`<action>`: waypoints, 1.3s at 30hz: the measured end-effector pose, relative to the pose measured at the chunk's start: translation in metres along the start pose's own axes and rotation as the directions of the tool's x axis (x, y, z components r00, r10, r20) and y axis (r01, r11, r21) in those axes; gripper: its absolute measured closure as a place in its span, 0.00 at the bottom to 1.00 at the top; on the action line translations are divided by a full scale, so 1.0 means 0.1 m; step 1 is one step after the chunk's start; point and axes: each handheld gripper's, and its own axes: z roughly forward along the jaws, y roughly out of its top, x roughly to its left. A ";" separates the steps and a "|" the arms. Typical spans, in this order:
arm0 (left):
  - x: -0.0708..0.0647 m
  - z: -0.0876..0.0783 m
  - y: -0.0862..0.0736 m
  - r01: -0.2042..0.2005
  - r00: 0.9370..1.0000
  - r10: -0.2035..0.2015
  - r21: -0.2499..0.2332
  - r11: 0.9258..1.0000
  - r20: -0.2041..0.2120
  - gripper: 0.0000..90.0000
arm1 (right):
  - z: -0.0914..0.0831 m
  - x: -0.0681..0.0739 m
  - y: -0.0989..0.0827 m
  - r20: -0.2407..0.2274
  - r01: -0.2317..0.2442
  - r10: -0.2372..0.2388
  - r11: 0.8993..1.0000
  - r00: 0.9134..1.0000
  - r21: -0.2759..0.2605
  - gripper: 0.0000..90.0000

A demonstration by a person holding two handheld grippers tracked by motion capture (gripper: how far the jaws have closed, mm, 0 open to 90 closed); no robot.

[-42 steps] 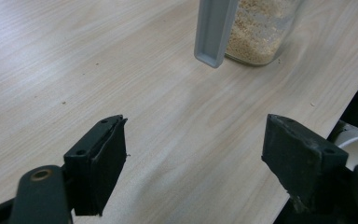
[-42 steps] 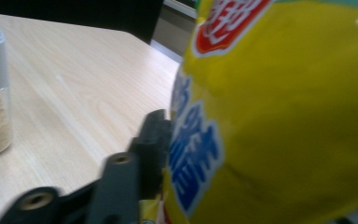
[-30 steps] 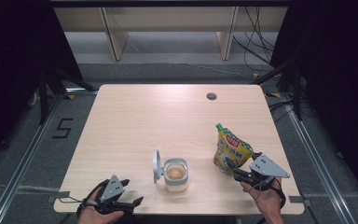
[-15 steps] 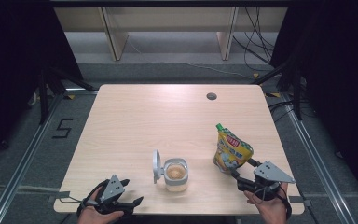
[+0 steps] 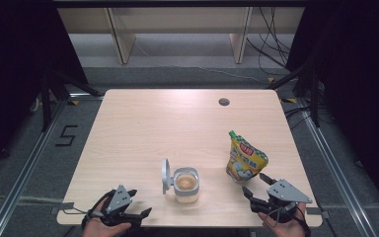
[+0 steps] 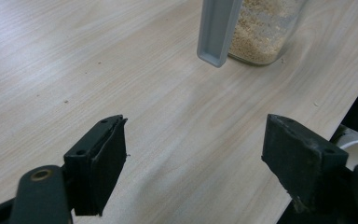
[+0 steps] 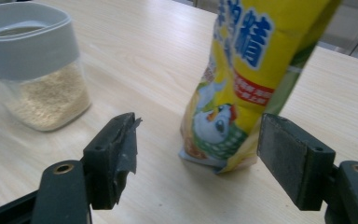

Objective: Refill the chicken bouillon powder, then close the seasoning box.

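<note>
Backed off the pouch [image 5: 246, 159], right tongs [image 5: 257, 185] have just been opening — empty; left tongs [image 5: 140, 205] wide, empty.

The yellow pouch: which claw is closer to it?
Right. The right claw sits open just below the yellow pouch, not touching. The left claw is far across, past the jar.

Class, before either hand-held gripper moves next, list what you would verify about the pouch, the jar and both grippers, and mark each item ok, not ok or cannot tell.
1. Yellow pouch stands upright: ok.
2. Right hand-held gripper open, having just been opening, pouch ahead of its jaws, untouched: ok.
3. Jar lid flipped open: ok.
4. Left hand-held gripper open, nothing in it: ok.
5. Pouch cap screwed tight: cannot tell.
</note>
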 end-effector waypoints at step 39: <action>-0.02 -0.05 0.07 0.029 0.999 -0.029 -0.010 1.000 0.023 0.23 | -0.02 0.17 -0.07 -0.090 0.099 -0.091 0.992 0.992 0.084 0.29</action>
